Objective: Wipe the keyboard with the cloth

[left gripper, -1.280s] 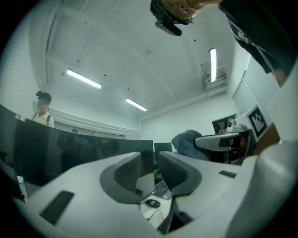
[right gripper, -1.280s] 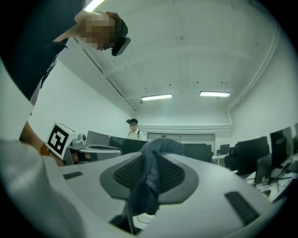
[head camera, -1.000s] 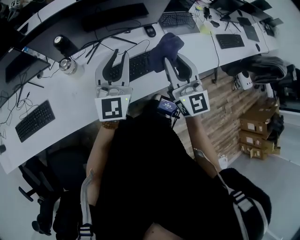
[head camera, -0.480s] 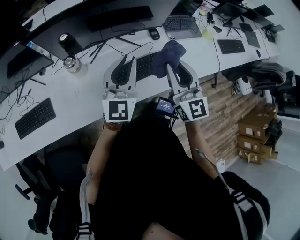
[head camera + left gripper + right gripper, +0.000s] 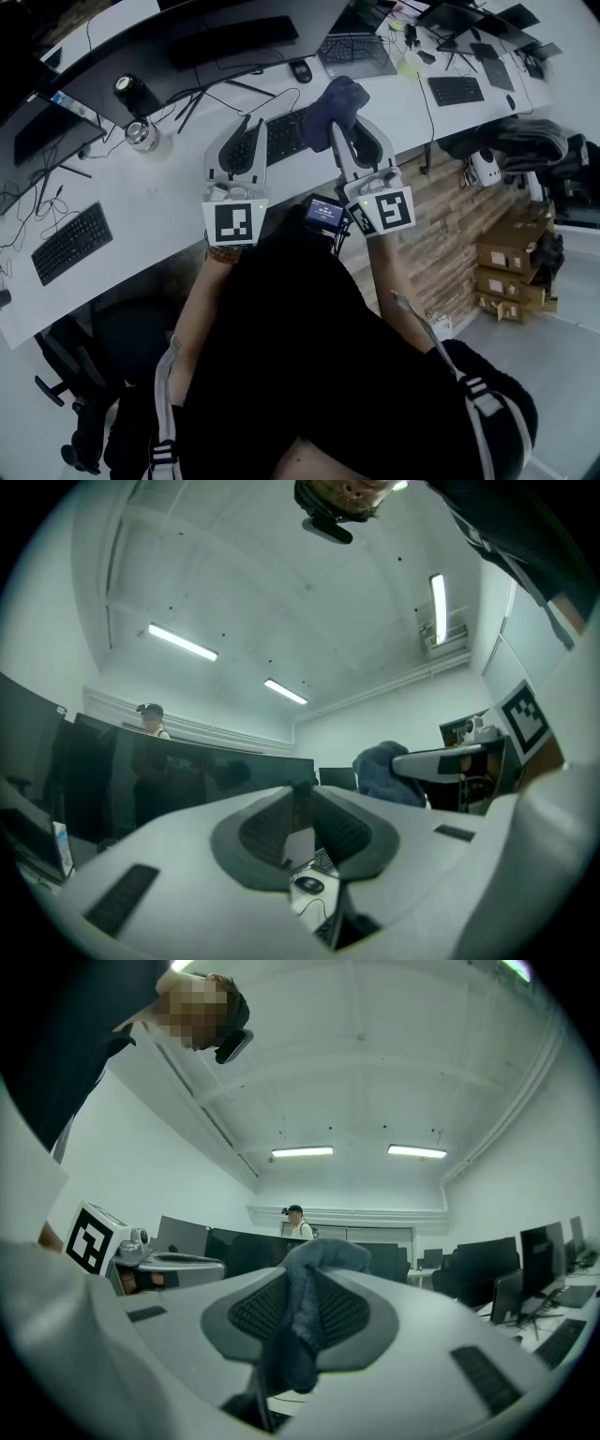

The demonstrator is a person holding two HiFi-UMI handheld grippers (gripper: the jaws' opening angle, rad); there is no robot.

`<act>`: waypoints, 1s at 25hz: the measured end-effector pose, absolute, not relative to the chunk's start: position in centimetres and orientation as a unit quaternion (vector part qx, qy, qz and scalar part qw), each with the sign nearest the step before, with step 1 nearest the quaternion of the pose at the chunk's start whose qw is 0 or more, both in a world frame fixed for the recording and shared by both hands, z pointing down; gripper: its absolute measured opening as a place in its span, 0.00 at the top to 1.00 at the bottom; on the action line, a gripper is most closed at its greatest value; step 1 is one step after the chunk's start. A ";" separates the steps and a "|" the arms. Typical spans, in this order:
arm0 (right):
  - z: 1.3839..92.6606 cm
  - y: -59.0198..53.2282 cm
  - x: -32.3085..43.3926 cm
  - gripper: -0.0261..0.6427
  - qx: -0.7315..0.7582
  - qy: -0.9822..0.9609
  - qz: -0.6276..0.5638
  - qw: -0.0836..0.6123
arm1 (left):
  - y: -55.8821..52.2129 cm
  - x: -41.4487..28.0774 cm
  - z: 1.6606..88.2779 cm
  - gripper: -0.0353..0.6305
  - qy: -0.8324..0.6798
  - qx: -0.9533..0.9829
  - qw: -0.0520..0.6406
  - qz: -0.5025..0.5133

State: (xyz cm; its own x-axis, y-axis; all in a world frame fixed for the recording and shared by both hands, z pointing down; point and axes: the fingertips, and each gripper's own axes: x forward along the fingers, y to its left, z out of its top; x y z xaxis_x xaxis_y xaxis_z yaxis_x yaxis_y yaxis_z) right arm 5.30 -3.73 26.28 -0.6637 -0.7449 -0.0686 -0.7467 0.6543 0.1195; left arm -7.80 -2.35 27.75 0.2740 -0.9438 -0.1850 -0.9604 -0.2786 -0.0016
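Nearest to me, the left gripper (image 5: pixel 253 124) has its jaws pressed together with nothing between them, parked over the left half of the keyboard (image 5: pixel 287 131). Right next to it, the right gripper (image 5: pixel 346 122) is pinching the dark blue cloth (image 5: pixel 339 97), which bunches up out of the jaw tips at the keyboard's right end. So the cloth is in hand and at the keyboard, but I'd say the actual wiping is all to come, or barely begun. Annoyingly, I can't tell if the cloth touches the keys: both grippers cover a good part of the keyboard from the head view, and both gripper views look out level at monitors and ceiling. Further back, the mouse (image 5: pixel 300 70) and monitor (image 5: pixel 234 37) sit well clear.
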 end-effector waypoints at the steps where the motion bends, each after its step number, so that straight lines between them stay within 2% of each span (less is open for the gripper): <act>1: 26.3 -3.6 5.3 0.84 -0.409 0.910 0.072 0.004 | -2.3 -7.6 27.8 0.85 0.597 -0.797 0.057 0.073; 25: 25.4 -1.9 5.2 0.84 -0.377 0.924 0.064 0.017 | -1.2 -7.0 27.7 0.85 0.602 -0.792 0.057 0.078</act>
